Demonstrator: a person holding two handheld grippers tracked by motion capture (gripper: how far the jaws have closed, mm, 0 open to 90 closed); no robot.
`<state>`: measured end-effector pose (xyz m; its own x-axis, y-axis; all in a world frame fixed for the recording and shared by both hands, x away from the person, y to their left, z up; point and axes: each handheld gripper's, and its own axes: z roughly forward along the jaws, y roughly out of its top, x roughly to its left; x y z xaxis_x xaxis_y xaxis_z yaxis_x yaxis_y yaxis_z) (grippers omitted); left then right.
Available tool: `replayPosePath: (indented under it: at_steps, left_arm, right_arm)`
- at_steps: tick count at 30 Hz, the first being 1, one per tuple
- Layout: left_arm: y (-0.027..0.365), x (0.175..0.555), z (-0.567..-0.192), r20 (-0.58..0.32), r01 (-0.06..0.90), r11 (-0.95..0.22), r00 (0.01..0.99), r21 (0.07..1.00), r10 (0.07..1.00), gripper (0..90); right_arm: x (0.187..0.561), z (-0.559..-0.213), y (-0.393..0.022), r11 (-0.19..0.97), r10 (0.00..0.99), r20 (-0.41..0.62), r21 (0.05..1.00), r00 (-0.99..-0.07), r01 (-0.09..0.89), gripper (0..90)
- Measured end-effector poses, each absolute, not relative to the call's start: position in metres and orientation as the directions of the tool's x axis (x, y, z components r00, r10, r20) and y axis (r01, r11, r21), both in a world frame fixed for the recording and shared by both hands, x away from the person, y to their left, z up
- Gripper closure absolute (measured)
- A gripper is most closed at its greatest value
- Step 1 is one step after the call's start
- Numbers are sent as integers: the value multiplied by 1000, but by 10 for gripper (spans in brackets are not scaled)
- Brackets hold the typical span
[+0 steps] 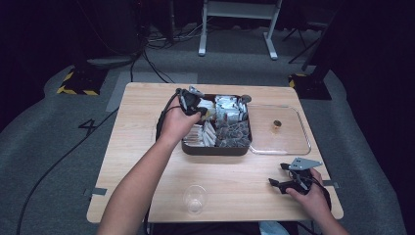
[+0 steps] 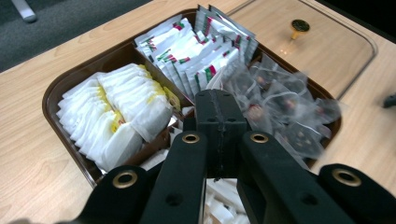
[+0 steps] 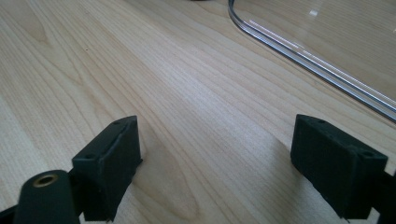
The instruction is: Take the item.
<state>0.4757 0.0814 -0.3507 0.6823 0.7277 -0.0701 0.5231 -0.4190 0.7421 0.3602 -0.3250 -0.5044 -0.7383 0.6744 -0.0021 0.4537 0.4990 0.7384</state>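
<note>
The left gripper (image 2: pixel 219 109) hung jaws-together over the brown tray (image 2: pixel 60 88) of white tea bags (image 2: pixel 116 112) - any sachet pinched there was too hidden to tell and might slip free - while the right gripper (image 3: pixel 215 163) gaped wide above the table (image 3: pixel 187 70).

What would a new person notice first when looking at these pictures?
The eye goes first to the dark brown tray in the middle of the wooden table, packed with white and clear tea sachets. The left gripper hangs above it with fingers pressed together. To the right of the tray lies a clear lid, and an empty clear cup stands near the table's front edge.
</note>
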Motion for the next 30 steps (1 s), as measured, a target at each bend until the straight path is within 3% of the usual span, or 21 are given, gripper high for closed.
replayPosePath:
  at_steps: [21,30]
  left_arm:
    - [108,395,-340,-37,435,-434,739,789,673,900]
    - [117,365,-340,-67,425,-418,761,803,645,900]
  right_arm:
    - [360,-504,-325,498,676,-2,738,-737,454,160]
    - [361,-504,-325,498,677,-3,738,-736,455,160]
